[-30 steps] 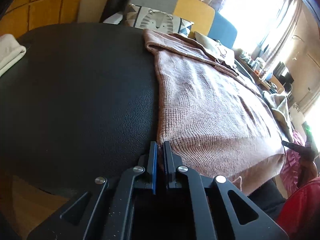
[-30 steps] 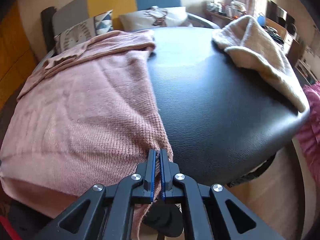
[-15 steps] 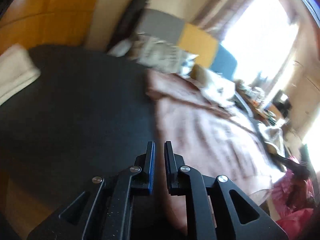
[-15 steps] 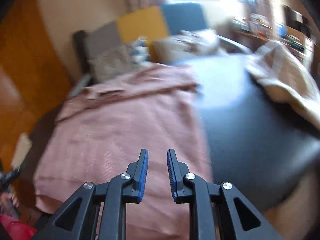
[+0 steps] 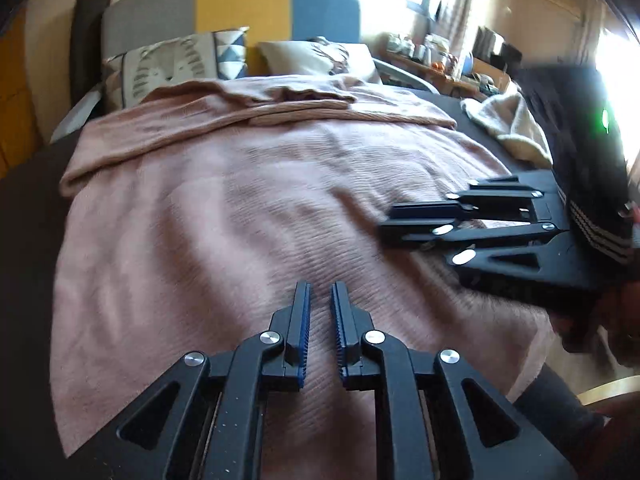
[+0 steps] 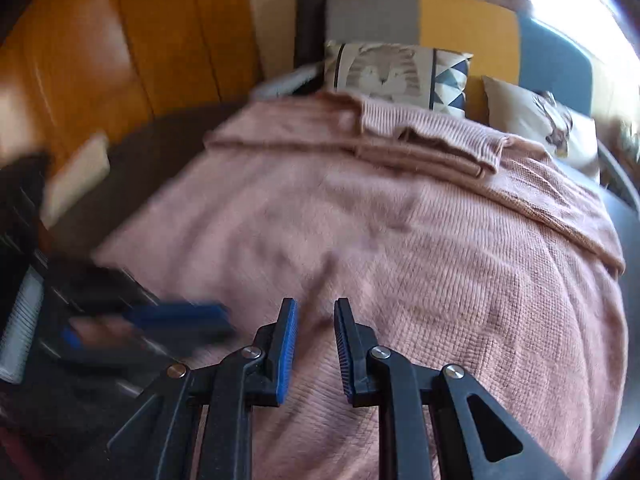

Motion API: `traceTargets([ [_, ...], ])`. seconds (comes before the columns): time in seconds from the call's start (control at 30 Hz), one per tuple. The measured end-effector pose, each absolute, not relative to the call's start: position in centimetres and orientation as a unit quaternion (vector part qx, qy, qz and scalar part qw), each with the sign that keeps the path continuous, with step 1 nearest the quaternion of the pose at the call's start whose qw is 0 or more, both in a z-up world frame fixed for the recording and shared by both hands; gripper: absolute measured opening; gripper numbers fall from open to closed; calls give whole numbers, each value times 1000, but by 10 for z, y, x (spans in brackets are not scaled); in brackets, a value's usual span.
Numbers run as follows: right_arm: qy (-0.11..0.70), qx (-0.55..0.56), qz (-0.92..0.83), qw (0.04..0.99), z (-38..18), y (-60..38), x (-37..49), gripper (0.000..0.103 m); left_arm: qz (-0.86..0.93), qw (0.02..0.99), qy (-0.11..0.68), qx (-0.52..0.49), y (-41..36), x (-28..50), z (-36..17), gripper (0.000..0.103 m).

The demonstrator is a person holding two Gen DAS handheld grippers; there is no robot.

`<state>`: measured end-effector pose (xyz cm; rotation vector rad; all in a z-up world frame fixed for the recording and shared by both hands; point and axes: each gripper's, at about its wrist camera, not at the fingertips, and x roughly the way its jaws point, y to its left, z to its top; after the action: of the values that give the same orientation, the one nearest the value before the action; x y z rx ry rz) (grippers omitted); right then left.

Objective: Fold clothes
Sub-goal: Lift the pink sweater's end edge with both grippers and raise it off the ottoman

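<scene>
Both grippers hover over the pink knitted sweater [image 5: 248, 216] with nothing held. Seen from its own camera, the left gripper [image 5: 320, 320] has its blue-padded jaws a narrow gap apart and opening, only bare knit showing between them. The right gripper [image 6: 316, 332] also stands with a small gap between its jaws, which are closing on nothing; sweater fabric lies below the gap. In the left wrist view the right gripper [image 5: 394, 222] comes in from the right side, low over the sweater's right part. In the right wrist view the left gripper [image 6: 192, 316] is a blurred dark and blue shape at the lower left. The sweater lies spread flat across a round black table [image 5: 24, 216], its sleeves folded in across the far end. A cream garment [image 5: 512, 128] sits crumpled on the table beyond the sweater's right edge. Behind the table stands a sofa [image 5: 240, 12] in grey, yellow and blue panels with a lion-print cushion [image 6: 392, 72] and a deer-print cushion [image 6: 548, 124].
</scene>
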<state>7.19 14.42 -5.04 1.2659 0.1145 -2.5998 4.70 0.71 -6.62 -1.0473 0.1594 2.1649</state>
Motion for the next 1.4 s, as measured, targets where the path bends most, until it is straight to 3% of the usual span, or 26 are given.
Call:
traceTargets([
  [0.37,-99,409,-900,111,-35,227,119,14,833,364,-26,-416,-40,58,-64,14],
  [0.67,-47,433,-897,77,-49,258,145,12,836,385,38,-390,-74,76,-67,14],
  [0.73,-51,430,-899,67,-50,268,153,12,836,385,45,-388,-84,77,-69,17],
  [0.97,-79,432,-897,50,-45,281,156,12,828,388,-18,-405,-112,69,-71,17],
  [1.13,-102,433,-895,35,-39,288,162,19,835,376,-17,-401,-130,77,-70,17],
  [1.4,-116,446,-887,-8,-37,314,179,19,836,359,-52,-412,-162,83,-74,17],
])
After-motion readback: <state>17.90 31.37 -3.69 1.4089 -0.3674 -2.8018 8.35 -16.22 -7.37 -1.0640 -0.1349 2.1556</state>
